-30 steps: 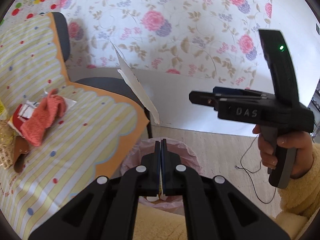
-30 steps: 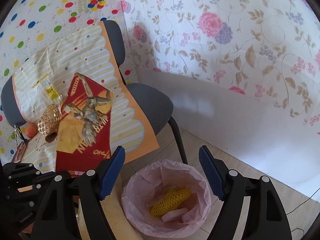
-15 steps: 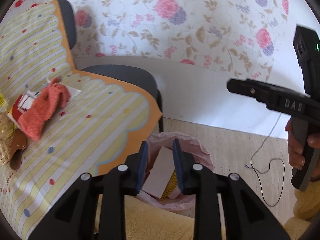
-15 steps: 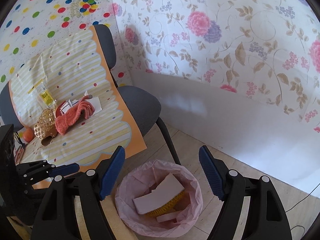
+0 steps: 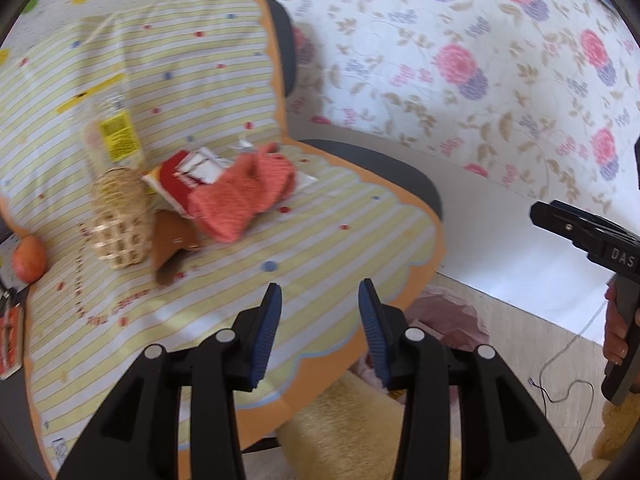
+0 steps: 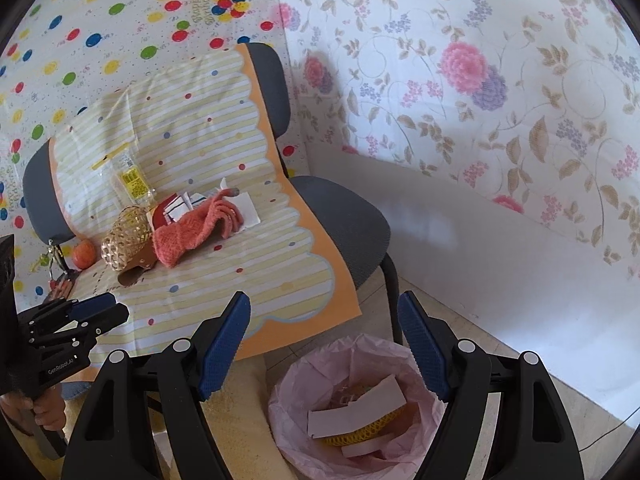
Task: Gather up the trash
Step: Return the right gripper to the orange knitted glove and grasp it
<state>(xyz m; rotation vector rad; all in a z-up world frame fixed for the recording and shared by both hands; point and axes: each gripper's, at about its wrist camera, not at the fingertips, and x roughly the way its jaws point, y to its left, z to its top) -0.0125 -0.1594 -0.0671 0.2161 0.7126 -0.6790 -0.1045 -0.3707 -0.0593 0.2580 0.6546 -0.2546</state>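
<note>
Thin pink plastic bin liner (image 6: 360, 364), knitted coral cloth (image 5: 244, 192), woven basket (image 5: 120, 220).

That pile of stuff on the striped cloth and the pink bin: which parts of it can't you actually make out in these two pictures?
- Red-and-white packet: right wrist view, mostly covered by the orange knit cloth.
- Brown item: left wrist view, blurred, tucked under the woven basket.
- Pink bin: left wrist view, contents hidden behind the left tongs.
- Yellow net: right wrist view, largely under white card.
</note>
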